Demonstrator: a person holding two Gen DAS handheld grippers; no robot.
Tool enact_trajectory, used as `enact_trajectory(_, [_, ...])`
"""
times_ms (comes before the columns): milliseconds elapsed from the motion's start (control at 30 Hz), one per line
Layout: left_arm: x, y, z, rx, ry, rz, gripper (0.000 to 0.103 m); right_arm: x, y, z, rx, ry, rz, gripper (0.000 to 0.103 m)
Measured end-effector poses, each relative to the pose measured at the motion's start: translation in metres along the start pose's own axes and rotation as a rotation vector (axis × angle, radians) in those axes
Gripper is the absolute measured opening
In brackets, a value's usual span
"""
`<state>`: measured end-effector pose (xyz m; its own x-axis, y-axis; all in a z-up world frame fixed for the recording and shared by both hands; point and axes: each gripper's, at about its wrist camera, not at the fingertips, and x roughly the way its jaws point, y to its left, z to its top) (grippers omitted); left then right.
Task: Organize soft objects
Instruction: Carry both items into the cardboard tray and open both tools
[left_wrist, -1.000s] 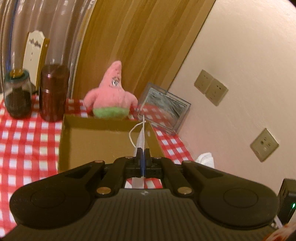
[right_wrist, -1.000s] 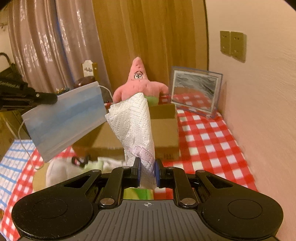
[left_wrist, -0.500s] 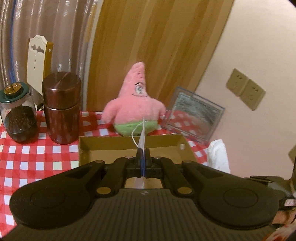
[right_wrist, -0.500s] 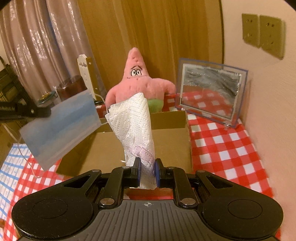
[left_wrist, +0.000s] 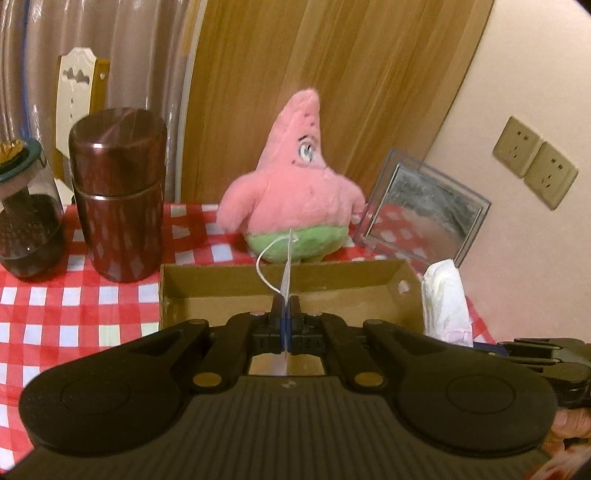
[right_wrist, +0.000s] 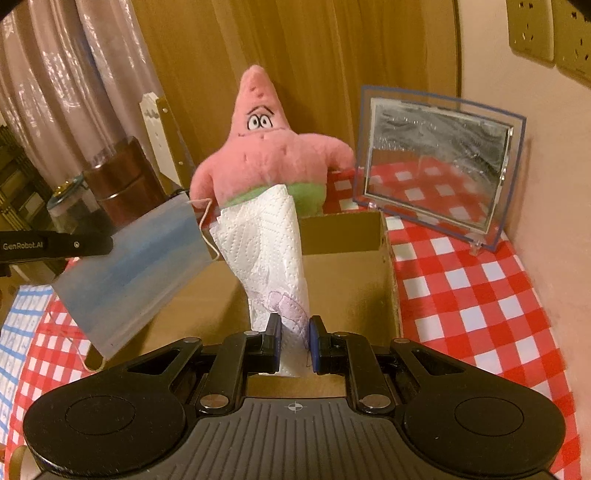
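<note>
My left gripper (left_wrist: 285, 306) is shut on a blue face mask (right_wrist: 133, 266), seen edge-on in the left wrist view (left_wrist: 287, 273), and holds it above the open cardboard box (left_wrist: 351, 280). My right gripper (right_wrist: 293, 332) is shut on a white paper towel (right_wrist: 266, 251) and holds it over the same box (right_wrist: 384, 266). The towel also shows at the box's right side in the left wrist view (left_wrist: 445, 299). A pink starfish plush (left_wrist: 295, 192) stands behind the box, also visible in the right wrist view (right_wrist: 266, 147).
A brown canister (left_wrist: 118, 192) and a glass jar (left_wrist: 26, 221) stand left of the box on the red checked cloth (left_wrist: 74, 317). A clear framed mirror (right_wrist: 436, 162) leans at the back right near the wall. Wall sockets (left_wrist: 535, 162) are on the right wall.
Both grippers have moved forward and over the box with the mask and the towel still held. The plush and mirror look closer.
</note>
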<state>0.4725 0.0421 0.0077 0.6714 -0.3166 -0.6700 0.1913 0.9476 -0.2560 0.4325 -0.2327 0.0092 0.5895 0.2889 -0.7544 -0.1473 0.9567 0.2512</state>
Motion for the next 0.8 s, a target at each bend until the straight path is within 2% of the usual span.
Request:
enact_trajectory(33, [0.002, 0.000, 0.000, 0.000, 0.007, 0.014, 0.016, 0.002, -0.001, 0.000, 0.001, 0.005, -0.001, 0.015])
enact_trajectory(100, [0.003, 0.002, -0.002, 0.014, -0.002, 0.039, 0.025, 0.007, -0.002, -0.001, 0.005, 0.015, -0.005, 0.015])
enact_trajectory(400, [-0.014, 0.018, -0.015, -0.008, -0.010, 0.050, 0.027, 0.021, -0.007, -0.005, 0.031, 0.030, -0.002, 0.016])
enact_trajectory(433, [-0.016, 0.019, -0.017, -0.009, -0.008, 0.049, 0.027, 0.021, -0.009, -0.004, 0.048, 0.022, 0.015, 0.021])
enact_trajectory(467, [-0.018, 0.019, -0.019, -0.009, -0.007, 0.050, 0.027, 0.021, -0.011, -0.003, 0.073, 0.017, 0.043, 0.034])
enact_trajectory(533, [-0.023, 0.018, -0.022, -0.007, -0.005, 0.053, 0.028, 0.019, -0.014, -0.002, 0.111, 0.004, 0.073, 0.048])
enact_trajectory(567, [-0.025, 0.018, -0.024, -0.007, -0.004, 0.048, 0.028, 0.017, -0.014, -0.001, 0.110, -0.003, 0.062, 0.051])
enact_trajectory(800, [-0.049, 0.008, -0.035, -0.008, 0.000, 0.030, 0.033, -0.007, -0.006, -0.007, 0.054, -0.004, 0.033, 0.051])
